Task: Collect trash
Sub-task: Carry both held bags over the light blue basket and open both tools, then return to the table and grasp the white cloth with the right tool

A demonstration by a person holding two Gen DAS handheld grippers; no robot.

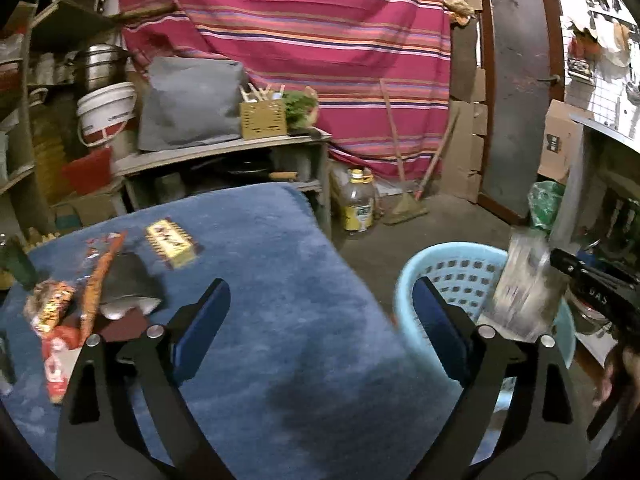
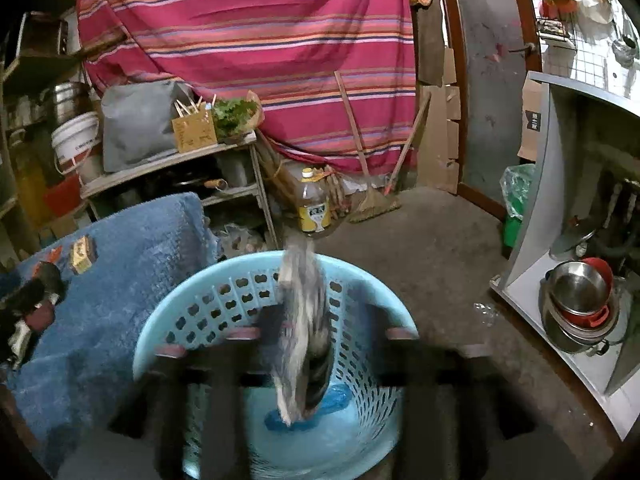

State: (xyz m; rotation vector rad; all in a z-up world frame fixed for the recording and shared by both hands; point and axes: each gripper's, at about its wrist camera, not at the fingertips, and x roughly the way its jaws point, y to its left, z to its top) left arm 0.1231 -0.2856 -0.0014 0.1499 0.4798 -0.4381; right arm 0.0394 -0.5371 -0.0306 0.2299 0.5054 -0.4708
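Observation:
A light blue perforated basket (image 2: 200, 308) stands on the floor right of the blue-covered table (image 1: 260, 280). A silvery crumpled wrapper (image 2: 302, 332) hangs blurred over the basket's inside, between my right gripper's (image 2: 324, 332) blurred fingers. It also shows in the left wrist view (image 1: 524, 284) beside the right gripper's black body. A blue wrapper (image 2: 332, 396) lies on the basket's bottom. My left gripper (image 1: 320, 320) is open and empty above the table. Several snack wrappers (image 1: 52, 308) and a yellow packet (image 1: 172, 242) lie at the table's left.
A wooden shelf (image 1: 224, 148) with a grey cushion and a yellow box stands behind the table. An oil bottle (image 2: 314, 208) and a broom (image 2: 372, 200) stand by the striped curtain. A grey cabinet (image 2: 560, 280) with metal pots is at the right.

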